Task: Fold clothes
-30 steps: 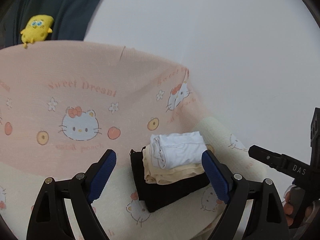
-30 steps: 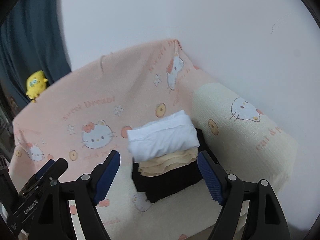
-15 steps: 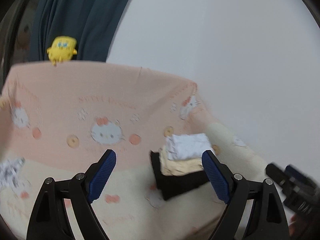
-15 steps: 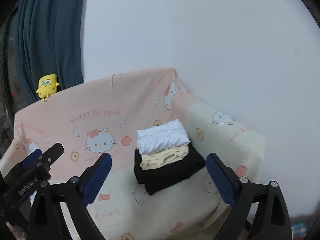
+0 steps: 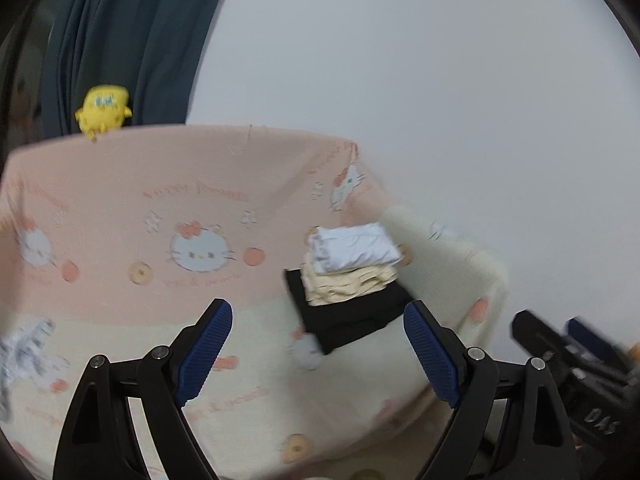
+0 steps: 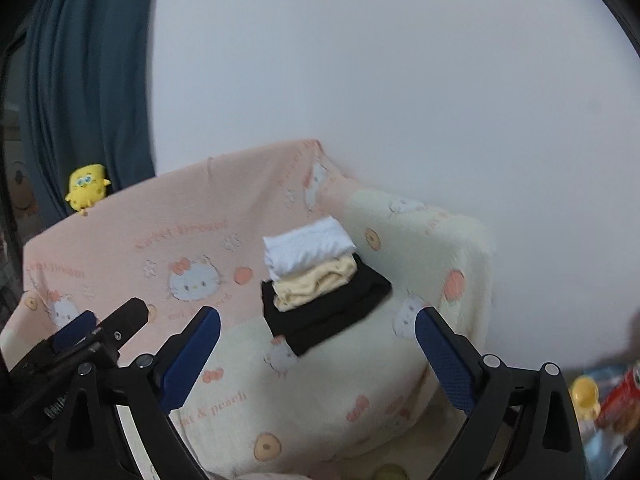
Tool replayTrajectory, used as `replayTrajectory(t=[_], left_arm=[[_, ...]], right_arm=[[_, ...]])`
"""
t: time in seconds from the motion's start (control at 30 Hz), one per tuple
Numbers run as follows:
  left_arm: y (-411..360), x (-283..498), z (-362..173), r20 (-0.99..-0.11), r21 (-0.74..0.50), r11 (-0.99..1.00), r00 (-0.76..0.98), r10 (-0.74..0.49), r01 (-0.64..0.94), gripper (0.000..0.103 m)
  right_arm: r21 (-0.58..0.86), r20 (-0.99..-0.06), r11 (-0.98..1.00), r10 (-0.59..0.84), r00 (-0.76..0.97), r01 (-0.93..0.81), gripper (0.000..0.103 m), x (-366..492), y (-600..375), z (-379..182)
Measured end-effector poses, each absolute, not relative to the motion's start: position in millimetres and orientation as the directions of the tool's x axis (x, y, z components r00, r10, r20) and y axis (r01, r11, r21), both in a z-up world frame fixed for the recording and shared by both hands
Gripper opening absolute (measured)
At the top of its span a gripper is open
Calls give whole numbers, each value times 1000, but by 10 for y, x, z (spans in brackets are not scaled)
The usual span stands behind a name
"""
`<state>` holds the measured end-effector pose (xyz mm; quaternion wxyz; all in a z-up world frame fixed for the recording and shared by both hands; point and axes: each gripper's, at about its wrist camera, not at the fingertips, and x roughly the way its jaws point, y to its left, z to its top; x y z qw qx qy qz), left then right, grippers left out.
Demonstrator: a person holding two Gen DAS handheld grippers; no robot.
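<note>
a sofa draped in a pink-and-cream cat-print cover [image 5: 120, 208] is seen against a plain white wall [image 5: 420, 80]. the cover's top edge runs level along the backrest, and the right armrest [image 6: 452, 248] ends just beside the wall. a stack of folded clothes [image 6: 320, 280] lies on the seat at the far right, near the armrest: a white piece [image 6: 308, 246] on top, a cream piece [image 6: 316, 284] beneath it, a black piece [image 6: 332, 312] at the bottom. the seat to the left of the stack is bare cover as far as a crumpled white garment [image 5: 24, 348] at the left edge. a yellow plush toy [image 5: 103, 112] sits on the backrest's top edge, before a dark blue curtain [image 5: 120, 32].

the left gripper [image 5: 318, 354] is held wide apart with nothing between its blue pads. the right gripper [image 6: 318, 360] has just been opening and now stands fully spread, nothing between its jaws. both are held well short of the stack, touching nothing.
</note>
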<state>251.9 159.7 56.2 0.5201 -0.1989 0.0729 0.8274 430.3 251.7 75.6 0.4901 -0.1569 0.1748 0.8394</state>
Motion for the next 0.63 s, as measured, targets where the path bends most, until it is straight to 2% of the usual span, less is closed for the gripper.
replayTrajectory(t=[0.1,0.2,0.37,0.63], left_arm=[[1616,2624,435,-426,29,-483,-448,786,-875,95],[1590,2601,341,-464,8,-461,-411,784,-888,95],[1535,2528,289,-505,-119,-413,-303,808,-903,95],[1472,2610,300,-479,-59,-405,-330,813,-913,95]], right_arm=[[119,-455,-457,764,-457,-882,99,4313,2435,642],[56,-476,-454,771,-423,-889,99,4314,2386,552],[14,-497,-442,776,-390,-897,100,4371,2411,463],[51,-520,-437,756,-398,-898,100,4409,2475,396]])
